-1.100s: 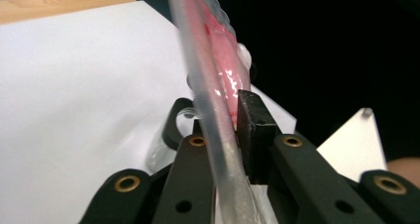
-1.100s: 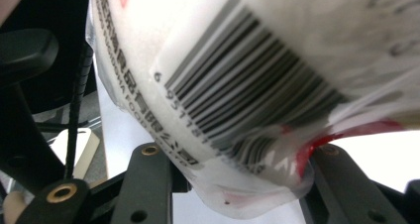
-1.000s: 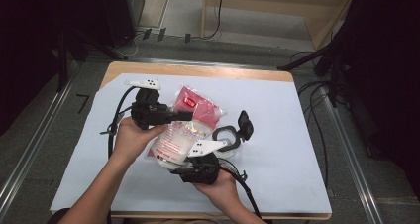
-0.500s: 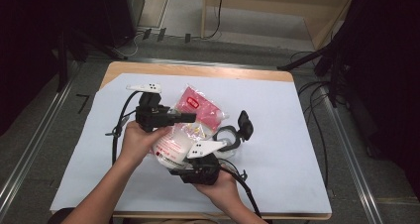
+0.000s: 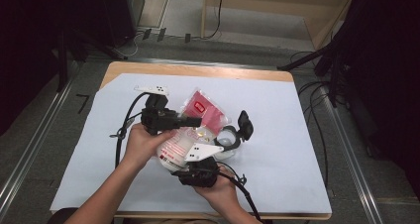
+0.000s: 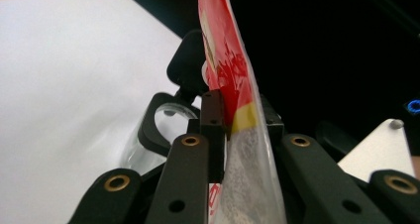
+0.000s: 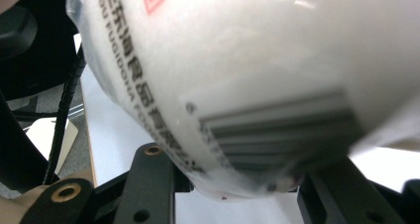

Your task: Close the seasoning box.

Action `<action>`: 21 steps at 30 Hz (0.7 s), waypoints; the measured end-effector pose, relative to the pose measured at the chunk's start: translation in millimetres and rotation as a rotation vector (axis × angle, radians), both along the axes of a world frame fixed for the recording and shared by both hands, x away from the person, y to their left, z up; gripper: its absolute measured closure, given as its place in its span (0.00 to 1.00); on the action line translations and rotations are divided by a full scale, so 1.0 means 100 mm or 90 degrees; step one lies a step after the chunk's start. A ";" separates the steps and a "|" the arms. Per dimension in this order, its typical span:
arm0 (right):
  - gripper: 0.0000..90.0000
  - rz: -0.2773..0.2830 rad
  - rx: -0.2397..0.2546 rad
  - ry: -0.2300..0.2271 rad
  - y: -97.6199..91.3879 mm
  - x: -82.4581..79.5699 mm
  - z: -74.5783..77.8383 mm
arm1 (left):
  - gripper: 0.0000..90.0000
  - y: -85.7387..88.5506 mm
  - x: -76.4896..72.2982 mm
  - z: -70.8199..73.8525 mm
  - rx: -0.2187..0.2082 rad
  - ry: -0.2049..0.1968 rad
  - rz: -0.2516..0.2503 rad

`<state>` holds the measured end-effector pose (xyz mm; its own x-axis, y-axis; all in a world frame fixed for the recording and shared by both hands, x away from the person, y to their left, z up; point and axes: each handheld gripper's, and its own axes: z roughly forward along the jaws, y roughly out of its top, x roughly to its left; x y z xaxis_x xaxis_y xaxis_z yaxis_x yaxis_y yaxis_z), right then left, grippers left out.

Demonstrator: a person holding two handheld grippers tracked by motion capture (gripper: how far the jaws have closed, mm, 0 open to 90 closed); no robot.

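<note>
The high view looks forward and down over the white-covered table [image 5: 297, 135]. Each gripper view looks along its black jaws at very close range; all share the red-and-white plastic pouch [image 5: 205, 110] [image 6: 233, 85] [image 7: 237, 75].

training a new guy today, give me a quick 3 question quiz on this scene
1. True or false: the left tool is clamped on the bag.
2. Which end of the bag does the right tool hold? A) the red top B) the white bottom with the barcode C) neither
3. What covers the table?

Key: 1 true. 2 B. 3 a white sheet.
</note>
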<state>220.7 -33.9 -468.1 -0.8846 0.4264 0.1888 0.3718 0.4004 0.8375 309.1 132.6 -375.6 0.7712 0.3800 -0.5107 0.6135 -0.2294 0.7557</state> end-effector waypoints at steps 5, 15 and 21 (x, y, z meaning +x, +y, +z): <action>0.66 0.005 -0.011 0.017 0.04 0.00 -0.04 | 0.91 -0.06 0.00 -0.02 0.035 0.015 -0.006; 0.67 -0.005 -0.018 0.036 0.07 -0.01 -0.07 | 0.87 -0.16 -0.01 -0.05 0.043 0.075 0.005; 0.68 0.002 0.013 0.072 0.04 0.01 -0.08 | 0.81 -0.17 -0.01 -0.06 0.032 0.092 0.004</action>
<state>222.0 -30.3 -475.8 -0.8583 0.4185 0.2969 0.4635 0.3844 0.7983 308.5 115.5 -381.4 0.6884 0.4133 -0.5960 0.7166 -0.2606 0.6470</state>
